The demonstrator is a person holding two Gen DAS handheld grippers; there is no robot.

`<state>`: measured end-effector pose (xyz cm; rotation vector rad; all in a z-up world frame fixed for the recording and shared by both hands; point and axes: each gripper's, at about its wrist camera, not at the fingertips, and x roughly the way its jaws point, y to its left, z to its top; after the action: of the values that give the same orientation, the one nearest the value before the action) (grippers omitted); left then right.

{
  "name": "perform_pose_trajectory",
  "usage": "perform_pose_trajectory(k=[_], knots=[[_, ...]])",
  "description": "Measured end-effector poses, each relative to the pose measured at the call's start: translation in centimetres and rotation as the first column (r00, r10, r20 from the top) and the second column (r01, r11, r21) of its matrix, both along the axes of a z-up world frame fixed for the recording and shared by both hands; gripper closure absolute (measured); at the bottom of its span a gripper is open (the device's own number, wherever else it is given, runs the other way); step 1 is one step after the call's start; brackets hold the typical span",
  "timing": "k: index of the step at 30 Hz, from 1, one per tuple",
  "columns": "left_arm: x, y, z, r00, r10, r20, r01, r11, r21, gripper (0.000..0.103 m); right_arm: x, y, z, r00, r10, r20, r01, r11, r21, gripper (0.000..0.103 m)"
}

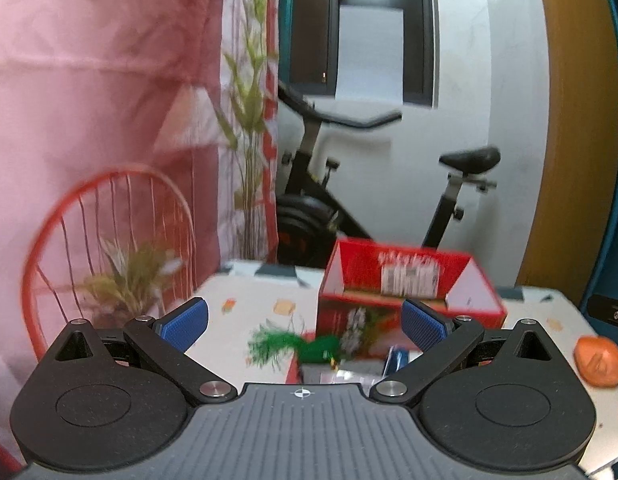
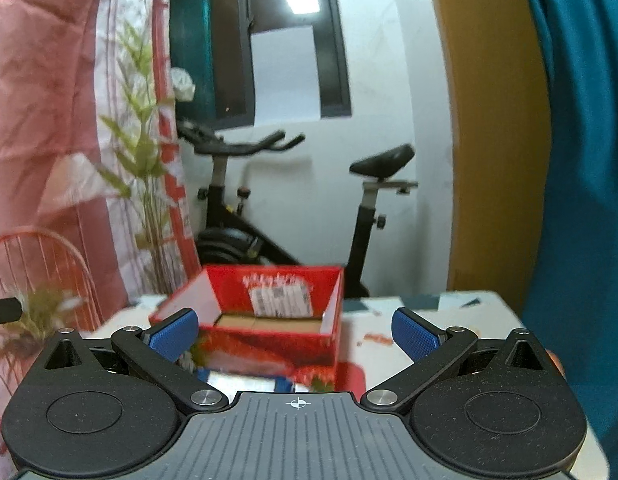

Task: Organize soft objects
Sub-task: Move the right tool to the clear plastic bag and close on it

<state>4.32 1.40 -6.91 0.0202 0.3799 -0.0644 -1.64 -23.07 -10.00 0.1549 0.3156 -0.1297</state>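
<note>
While both grippers hang above the table with nothing between their pads, we judge the task to be at the approach step, no soft object yet picked. Left gripper (image 1: 305, 326): jaws spread wide, empty. Right gripper (image 2: 295, 334): jaws likewise wide, empty.

Nearest to the left jaws, low and roughly centred between them, lies a green tasselled soft item (image 1: 297, 348) on the patterned table (image 1: 245, 308); exact kind not resolvable through blur. It sits below the pad line, not touching either finger. An orange soft object (image 1: 600, 361) lies well off to the right of the left gripper, outside its jaws.

Behind these stands the open red cardboard box (image 2: 269, 312), apparently the receptacle. Farther back: exercise bike (image 2: 293, 200).

Next move, in our judgement: lower the left gripper over the green item, then close.
</note>
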Motion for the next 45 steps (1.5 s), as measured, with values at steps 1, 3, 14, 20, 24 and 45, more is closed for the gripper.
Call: perform_pose_trajectory(k=[1, 3, 14, 20, 24, 45], knots=[[0.6, 0.2, -0.9, 1.000, -0.003, -0.015, 0.003, 1.000, -0.005, 0.000, 0.5, 0.0, -1.3, 1.000, 0.010, -0.011, -0.010, 1.000, 0.003, 0.000], [1.5, 0.7, -2.7, 0.999, -0.011, -0.041, 0.010, 1.000, -0.027, 0.000, 1.3, 0.1, -3.1, 0.999, 0.021, -0.041, -0.021, 1.000, 0.008, 0.000], [5.8, 1.8, -11.5, 0.983, -0.023, -0.184, 0.012, 0.998, -0.065, 0.000, 3.8, 1.0, -12.5, 0.979, 0.034, -0.199, -0.033, 0.999, 0.007, 0.000], [6.9, 1.5, -13.9, 0.972, -0.034, -0.234, 0.024, 0.999, -0.048, 0.004, 4.9, 1.0, -14.8, 0.961, 0.076, -0.266, -0.068, 0.997, 0.040, 0.001], [7.1, 1.0, -14.8, 0.965, -0.090, -0.246, 0.077, 0.995, -0.062, 0.013, 5.4, 1.0, -15.8, 0.949, 0.102, -0.299, -0.084, 0.994, 0.073, 0.007], [10.1, 1.1, -19.5, 0.877, -0.276, -0.393, 0.156, 0.938, -0.311, 0.050, 7.6, 0.0, -19.4, 0.918, 0.157, -0.363, -0.091, 0.977, 0.191, 0.026]])
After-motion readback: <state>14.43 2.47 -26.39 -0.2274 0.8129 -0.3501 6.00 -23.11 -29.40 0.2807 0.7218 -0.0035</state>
